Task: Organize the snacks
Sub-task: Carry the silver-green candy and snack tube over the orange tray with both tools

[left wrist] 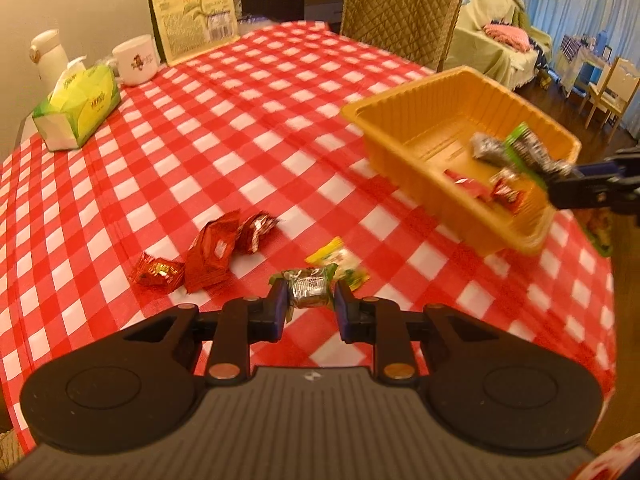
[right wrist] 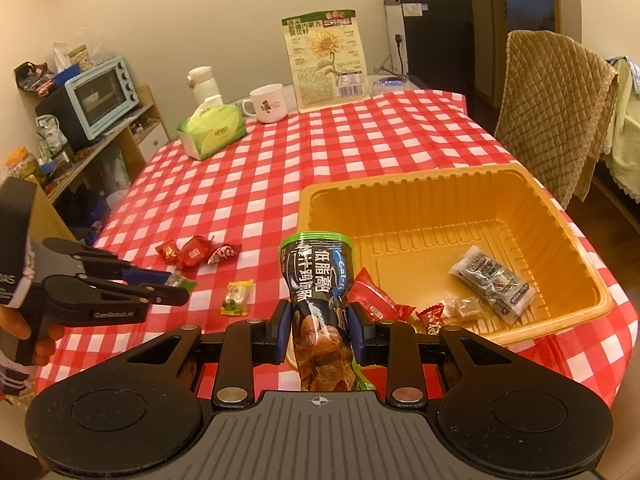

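A red-checked desk (right wrist: 360, 148) carries an orange tray (right wrist: 592, 276) at the right. The left gripper (left wrist: 311, 300) has its fingers closed on a small, probably green-wrapped candy (left wrist: 310, 286); the right gripper (right wrist: 320, 320) pinches a chicken snack pouch (right wrist: 320, 280) mid-body. Both look light, crinkly and slippery, best gripped across the middle.
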Available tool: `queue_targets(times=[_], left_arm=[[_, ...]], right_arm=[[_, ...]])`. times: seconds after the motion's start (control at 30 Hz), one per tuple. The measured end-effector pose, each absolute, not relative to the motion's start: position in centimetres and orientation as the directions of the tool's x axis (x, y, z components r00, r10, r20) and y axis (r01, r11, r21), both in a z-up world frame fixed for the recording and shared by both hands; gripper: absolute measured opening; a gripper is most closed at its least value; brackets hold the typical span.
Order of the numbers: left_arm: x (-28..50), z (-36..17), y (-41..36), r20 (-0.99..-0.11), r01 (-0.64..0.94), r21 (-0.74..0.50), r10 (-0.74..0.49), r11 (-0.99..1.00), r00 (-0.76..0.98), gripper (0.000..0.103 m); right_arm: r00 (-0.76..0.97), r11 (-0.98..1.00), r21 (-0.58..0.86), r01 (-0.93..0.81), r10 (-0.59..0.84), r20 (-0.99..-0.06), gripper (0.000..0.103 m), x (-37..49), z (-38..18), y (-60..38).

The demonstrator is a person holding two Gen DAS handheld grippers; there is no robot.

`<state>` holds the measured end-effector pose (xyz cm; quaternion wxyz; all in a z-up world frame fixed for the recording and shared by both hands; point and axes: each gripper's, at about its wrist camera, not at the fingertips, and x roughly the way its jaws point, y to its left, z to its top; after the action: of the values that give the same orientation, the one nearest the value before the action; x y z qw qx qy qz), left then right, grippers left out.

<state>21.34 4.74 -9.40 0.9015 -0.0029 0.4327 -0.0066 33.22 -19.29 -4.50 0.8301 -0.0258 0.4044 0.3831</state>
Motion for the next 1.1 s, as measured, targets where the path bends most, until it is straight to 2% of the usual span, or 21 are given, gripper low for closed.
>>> queue_targets(times=[0.47,0.8,1.1], left_arm=[[23.4,-4.9,-3.1,-0.71,0.079,-0.04,-0.084,0.996,0.699,0.023],[29.2,-4.3,-7.4,-0.693,0.06,-0.05,-0.078,0.997,0.716,0.023],[34.3,-5.6,-10.3,-0.715,0.021,-0.042,-0.044,0.999,0.697,0.023]], right_arm=[[0.394,0.703,0.283,-0.653,0.634,-0.666,0.031,35.6,-3.6,-23.7],[0.418,0.701,0.263,-0.663,0.638,-0.647,0.031,41.0,-3.2,-26.8],[0.411,0.699,0.247,-0.671,0.628,-0.661,0.031,45.9,-4.5,-27.9]])
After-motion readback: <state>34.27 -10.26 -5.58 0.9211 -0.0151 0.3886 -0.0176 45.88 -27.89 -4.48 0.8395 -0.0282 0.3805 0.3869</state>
